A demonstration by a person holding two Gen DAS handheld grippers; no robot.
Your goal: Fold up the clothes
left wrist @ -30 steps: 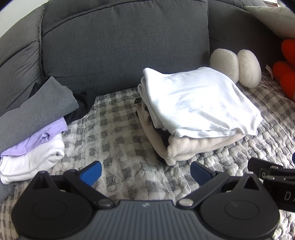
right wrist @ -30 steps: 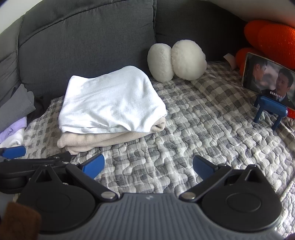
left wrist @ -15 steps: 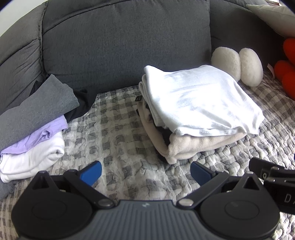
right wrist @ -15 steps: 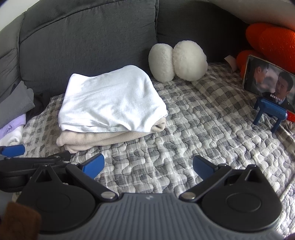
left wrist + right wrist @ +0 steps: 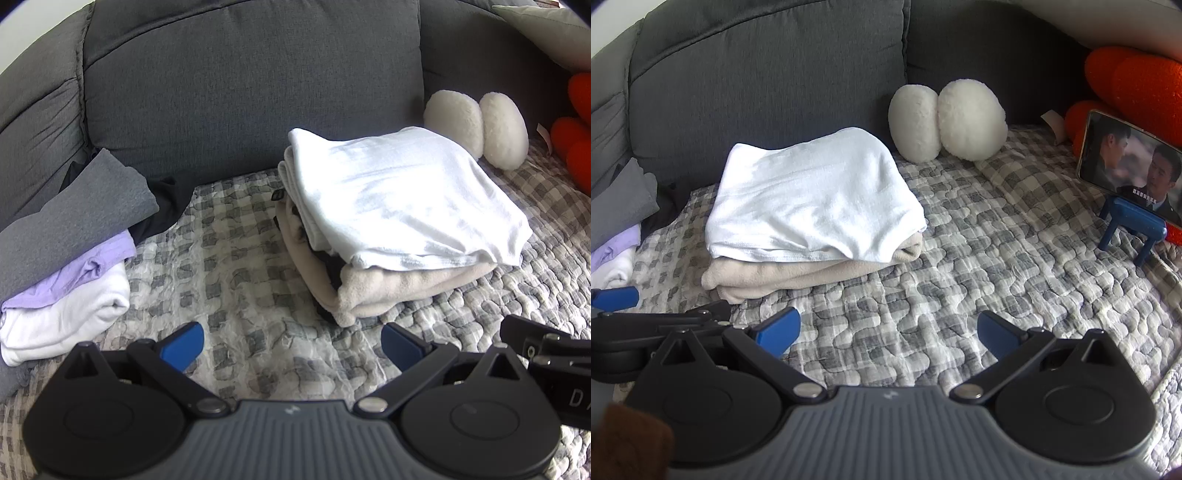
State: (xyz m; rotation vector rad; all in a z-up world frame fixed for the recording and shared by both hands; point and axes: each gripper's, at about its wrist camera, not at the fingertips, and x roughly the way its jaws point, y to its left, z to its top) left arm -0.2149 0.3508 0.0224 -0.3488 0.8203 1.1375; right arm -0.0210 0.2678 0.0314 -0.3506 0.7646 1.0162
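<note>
Two stacks: white shirt [image 5: 402,195] on beige garment [image 5: 399,284]; three-piece pile [image 5: 66,266] | left gripper [image 5: 291,345], right gripper [image 5: 888,332] both released, empty

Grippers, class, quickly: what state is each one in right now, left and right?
Left gripper: open, holding nothing, above the quilt.
Right gripper: open, holding nothing.
</note>
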